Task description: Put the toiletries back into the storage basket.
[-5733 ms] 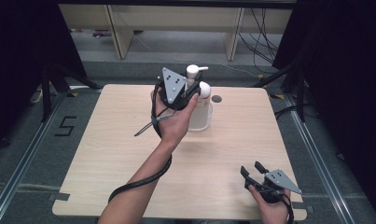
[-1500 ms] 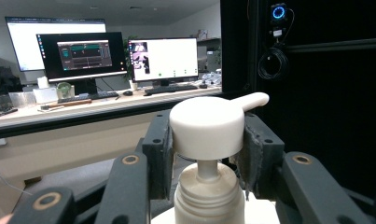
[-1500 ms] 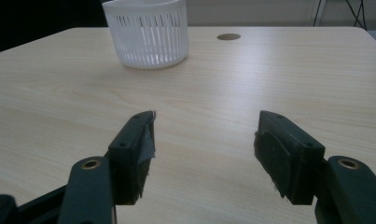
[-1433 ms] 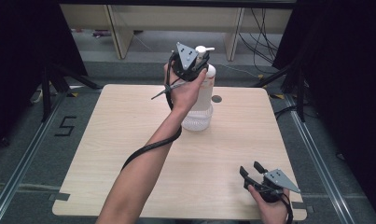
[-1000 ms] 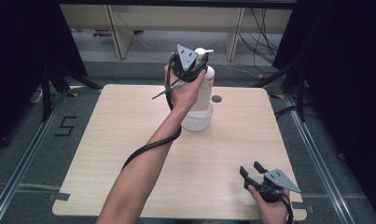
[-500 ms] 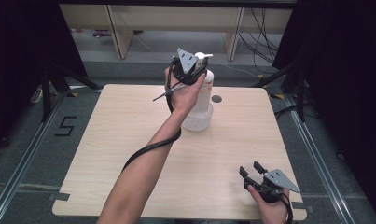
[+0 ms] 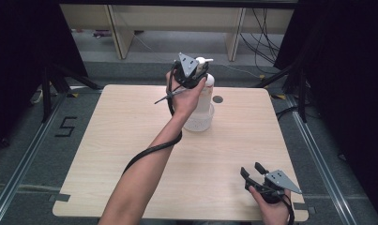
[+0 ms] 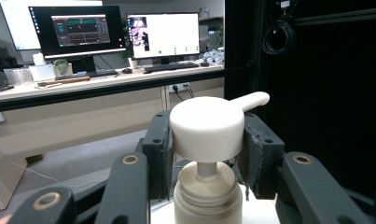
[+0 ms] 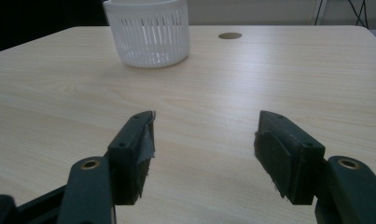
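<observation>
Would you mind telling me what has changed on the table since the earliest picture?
The left tool, shut on the pump bottle by its pump head, has lifted it out of the white basket towards the far edge. The right tool stayed open at the near right corner of the table.

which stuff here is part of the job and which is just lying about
In the job:
- pump bottle
- pump head, clamped by the left claw
- white basket under the bottle

Lying about:
- right claw, open, idle on the table
- monitors behind
</observation>
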`<state>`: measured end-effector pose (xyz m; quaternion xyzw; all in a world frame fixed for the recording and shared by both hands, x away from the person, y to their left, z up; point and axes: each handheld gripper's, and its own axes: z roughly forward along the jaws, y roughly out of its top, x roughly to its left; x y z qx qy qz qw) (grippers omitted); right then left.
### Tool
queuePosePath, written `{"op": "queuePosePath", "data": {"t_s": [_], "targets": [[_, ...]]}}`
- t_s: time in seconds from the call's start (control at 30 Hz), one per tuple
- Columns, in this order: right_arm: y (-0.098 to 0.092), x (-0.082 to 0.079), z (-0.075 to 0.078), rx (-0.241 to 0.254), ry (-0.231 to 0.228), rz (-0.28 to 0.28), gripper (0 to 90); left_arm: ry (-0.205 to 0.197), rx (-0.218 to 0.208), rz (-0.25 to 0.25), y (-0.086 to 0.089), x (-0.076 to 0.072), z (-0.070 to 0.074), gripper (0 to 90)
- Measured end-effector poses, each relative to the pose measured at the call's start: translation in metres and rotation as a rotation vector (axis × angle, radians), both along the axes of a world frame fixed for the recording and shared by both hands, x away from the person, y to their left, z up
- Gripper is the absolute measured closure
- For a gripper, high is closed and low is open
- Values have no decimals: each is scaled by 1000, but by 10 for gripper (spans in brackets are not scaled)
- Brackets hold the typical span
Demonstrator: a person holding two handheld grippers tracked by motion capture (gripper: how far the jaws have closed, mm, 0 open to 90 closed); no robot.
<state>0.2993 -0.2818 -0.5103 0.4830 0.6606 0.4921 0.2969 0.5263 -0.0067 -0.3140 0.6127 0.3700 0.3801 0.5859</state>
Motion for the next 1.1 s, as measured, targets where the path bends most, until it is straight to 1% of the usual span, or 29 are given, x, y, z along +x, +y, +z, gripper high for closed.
{"op": "queuePosePath", "data": {"t_s": [0.07,0.1,0.17,0.2,0.3,0.33,0.43,0.47,0.53,0.57,0.63,0.7,0.73,0.83,0.87,0.93,1.03,1.07,1.1], "targets": [[1,0,-1,9,-8,3,380,1,-2,-6,0,1,-2,591],[0,0,0,1,1,6,379,3,2,-5,0,1,-3,591],[0,0,0,8,0,5,379,5,3,-6,0,1,-3,591],[0,0,0,-1,6,0,379,8,9,4,0,0,-5,591],[1,0,0,3,1,1,379,10,10,4,0,1,-7,591],[1,0,0,0,4,1,379,12,7,-6,0,1,-8,591],[1,0,0,2,2,3,380,20,13,4,0,1,-11,591],[1,-1,0,13,13,4,379,23,12,-4,0,2,-14,591],[1,-1,0,12,13,4,379,30,16,4,0,1,-15,591],[1,0,0,0,-1,3,379,32,17,4,0,2,-17,591],[1,0,0,3,2,3,379,33,12,-4,0,2,-18,591],[1,0,0,2,2,3,379,39,18,3,0,2,-20,591],[1,-1,0,13,14,6,379,40,17,-5,0,3,-21,591],[1,-1,0,11,13,4,379,46,22,3,0,3,-23,591],[1,-1,0,13,14,4,379,47,21,-5,0,3,-25,591],[1,0,0,1,1,4,379,52,23,0,0,3,-27,591],[1,0,0,2,2,4,379,57,25,-8,0,4,-29,591],[1,0,0,-2,-5,5,379,72,20,-4,-1,4,-32,591],[1,0,0,-3,-5,5,379,67,26,2,0,4,-33,591]]}}
